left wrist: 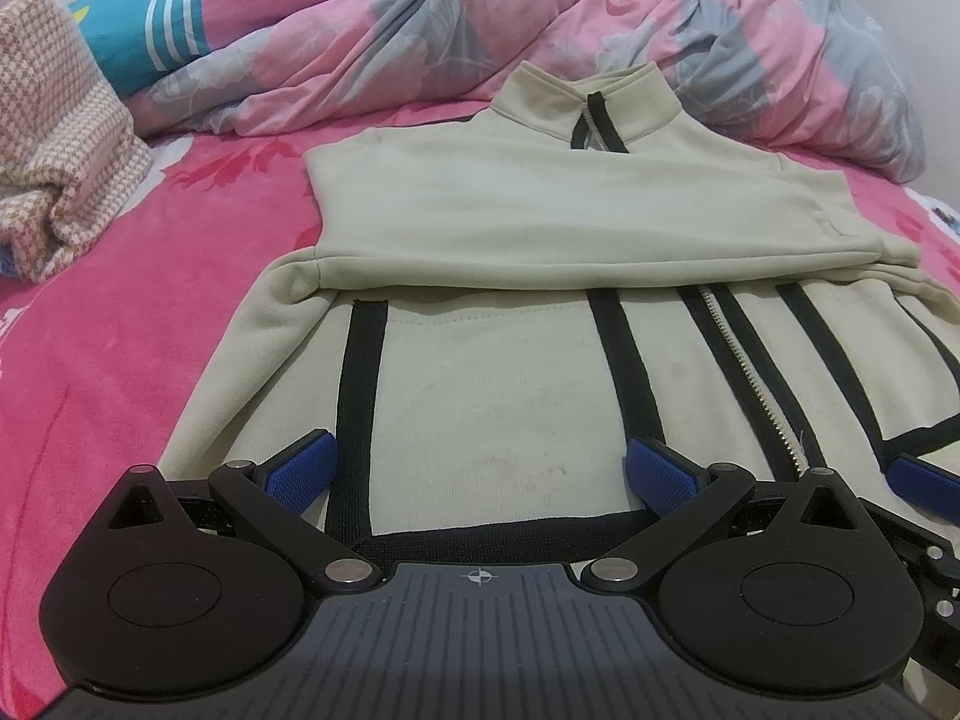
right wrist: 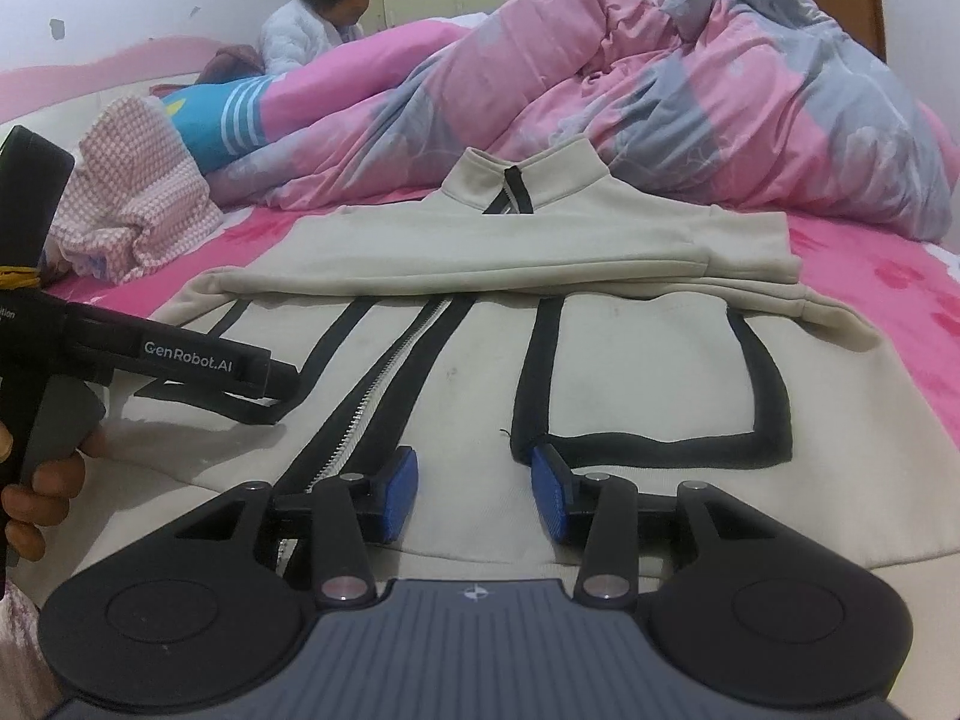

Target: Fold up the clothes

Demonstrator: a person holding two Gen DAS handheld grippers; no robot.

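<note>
Cream jacket (left wrist: 492,384) with black trim, lying front-up on the pink bedsheet (left wrist: 120,372), collar toward 12 o'clock, both sleeves folded across the chest. Left gripper (left wrist: 477,468), jaws spread wide over the hem at 6 o'clock, grasping nothing. Right gripper (right wrist: 474,495), jaws parted over the hem beside the zipper (right wrist: 384,384), pads clear of the cloth. Rumpled quilt (right wrist: 660,96) at 12 o'clock; checked garment (left wrist: 54,138) at 10 o'clock.

Heaped quilt (left wrist: 420,48) blocks beyond the jacket (left wrist: 510,372); pink sheet (left wrist: 120,330) lies open leftward.
</note>
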